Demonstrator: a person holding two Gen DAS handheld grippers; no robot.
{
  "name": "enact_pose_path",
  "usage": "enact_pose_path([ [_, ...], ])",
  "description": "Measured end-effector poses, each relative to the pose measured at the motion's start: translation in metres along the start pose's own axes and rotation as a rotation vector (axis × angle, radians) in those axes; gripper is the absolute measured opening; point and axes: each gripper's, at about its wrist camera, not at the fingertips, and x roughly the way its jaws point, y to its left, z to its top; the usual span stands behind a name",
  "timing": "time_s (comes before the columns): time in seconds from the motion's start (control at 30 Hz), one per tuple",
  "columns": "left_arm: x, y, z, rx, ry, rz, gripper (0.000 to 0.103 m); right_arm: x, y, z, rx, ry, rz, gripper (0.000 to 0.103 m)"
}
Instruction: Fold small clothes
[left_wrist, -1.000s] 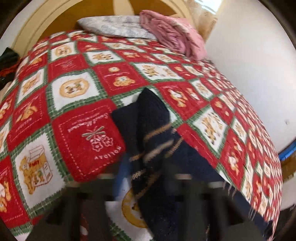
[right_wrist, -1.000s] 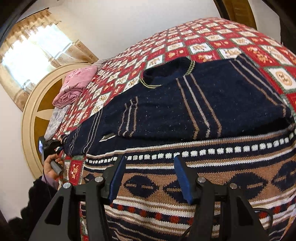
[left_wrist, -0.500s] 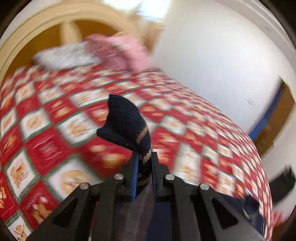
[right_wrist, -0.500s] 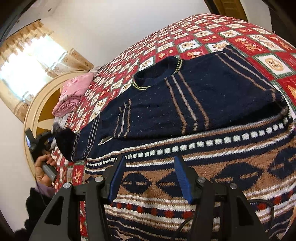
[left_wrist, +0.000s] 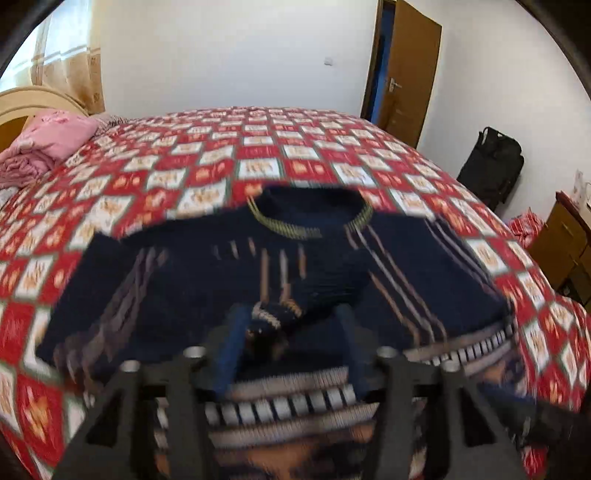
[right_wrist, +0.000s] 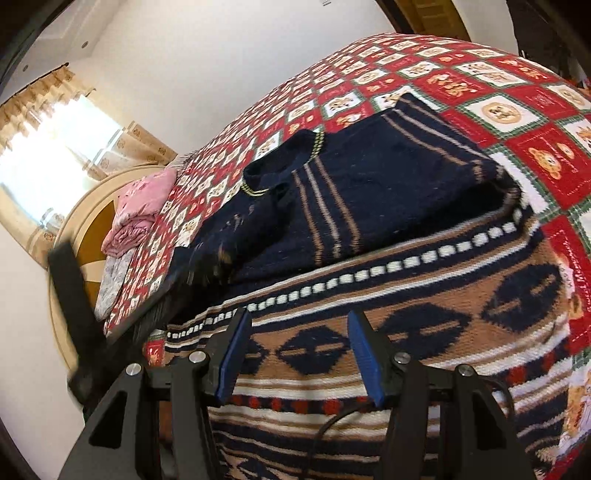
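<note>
opening over the navy sweater (left_wrist: 207, 280), my left gripper (left_wrist: 291, 343) had its jaws parting with the sleeve cuff (left_wrist: 273, 314) between them, the pads no longer pressing it. the sweater lay flat on the red patchwork bedspread (left_wrist: 258, 147), collar (left_wrist: 310, 225) toward the far wall, its sleeve folded across the chest. my right gripper (right_wrist: 299, 354) hung with jaws apart and nothing between them, just above the patterned lower half of the garment. a pink blanket (right_wrist: 136, 210) sat folded by the headboard (right_wrist: 74, 229); a black bag (left_wrist: 495, 166) stood near the door (left_wrist: 410, 70).
</note>
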Motion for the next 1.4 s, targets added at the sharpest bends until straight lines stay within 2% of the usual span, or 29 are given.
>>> enact_pose_path([
  [0.07, -0.015, 0.003, -0.012, 0.005, -0.017, 0.013, 0.068, 0.003, 0.000, 0.004, 0.009, 0.007, 0.017, 0.056],
  [0.17, -0.038, 0.024, -0.025, -0.019, -0.038, 0.084, 0.076, 0.010, 0.012, 0.016, -0.001, 0.013, 0.055, 0.056],
  [0.23, -0.046, 0.040, -0.026, -0.061, -0.043, 0.125, 0.077, 0.019, 0.027, 0.028, -0.028, 0.024, 0.097, 0.059],
  [0.3, -0.054, 0.058, -0.027, -0.093, -0.056, 0.169, 0.078, 0.030, 0.037, 0.039, -0.047, 0.036, 0.109, 0.067],
  [0.4, -0.055, 0.075, -0.029, -0.127, -0.060, 0.254, 0.080, 0.050, 0.040, 0.058, -0.036, 0.017, 0.098, 0.067],
  [0.47, -0.054, 0.084, -0.032, -0.162, -0.052, 0.253, 0.080, 0.069, 0.042, 0.070, -0.066, 0.003, 0.067, 0.067],
  [0.5, -0.054, 0.089, -0.035, -0.184, -0.049, 0.242, 0.080, 0.083, 0.043, 0.075, -0.074, 0.019, 0.030, 0.067],
  [0.6, -0.052, 0.098, -0.039, -0.236, -0.035, 0.225, 0.080, 0.124, 0.044, 0.079, -0.099, 0.082, -0.003, 0.067],
  [0.63, -0.053, 0.099, -0.041, -0.239, -0.032, 0.223, 0.080, 0.135, 0.046, 0.077, -0.112, 0.099, -0.022, 0.061],
  [0.67, -0.054, 0.101, -0.042, -0.240, -0.028, 0.228, 0.080, 0.139, 0.053, 0.074, -0.156, 0.077, -0.048, 0.057],
  [0.7, -0.055, 0.103, -0.041, -0.241, -0.025, 0.240, 0.080, 0.140, 0.059, 0.073, -0.198, 0.061, -0.068, 0.036],
  [0.73, -0.056, 0.105, -0.041, -0.242, -0.029, 0.246, 0.080, 0.142, 0.066, 0.072, -0.236, 0.070, -0.085, 0.010],
  [0.83, -0.064, 0.118, -0.042, -0.262, -0.055, 0.287, 0.085, 0.143, 0.087, 0.069, -0.344, 0.075, -0.143, 0.010],
  [0.97, -0.072, 0.142, -0.042, -0.339, -0.083, 0.335, 0.086, 0.105, 0.117, 0.083, -0.525, -0.036, -0.150, 0.010],
  [1.07, -0.075, 0.154, -0.041, -0.382, -0.091, 0.345, 0.086, 0.070, 0.134, 0.103, -0.658, -0.145, -0.209, 0.010],
  [1.1, -0.076, 0.156, -0.040, -0.385, -0.092, 0.345, 0.086, 0.056, 0.132, 0.113, -0.697, -0.180, -0.245, 0.010],
  [1.17, -0.077, 0.158, -0.039, -0.384, -0.099, 0.350, 0.086, 0.046, 0.122, 0.125, -0.732, -0.184, -0.288, 0.010],
  [1.27, -0.074, 0.155, -0.037, -0.366, -0.099, 0.352, 0.086, 0.053, 0.084, 0.140, -0.759, -0.115, -0.350, 0.010],
  [1.33, -0.070, 0.151, -0.037, -0.356, -0.088, 0.348, 0.086, 0.068, 0.046, 0.143, -0.747, -0.063, -0.431, 0.010],
  [1.4, -0.063, 0.146, -0.036, -0.346, -0.072, 0.338, 0.086, 0.079, 0.017, 0.145, -0.715, -0.050, -0.467, 0.010],
])
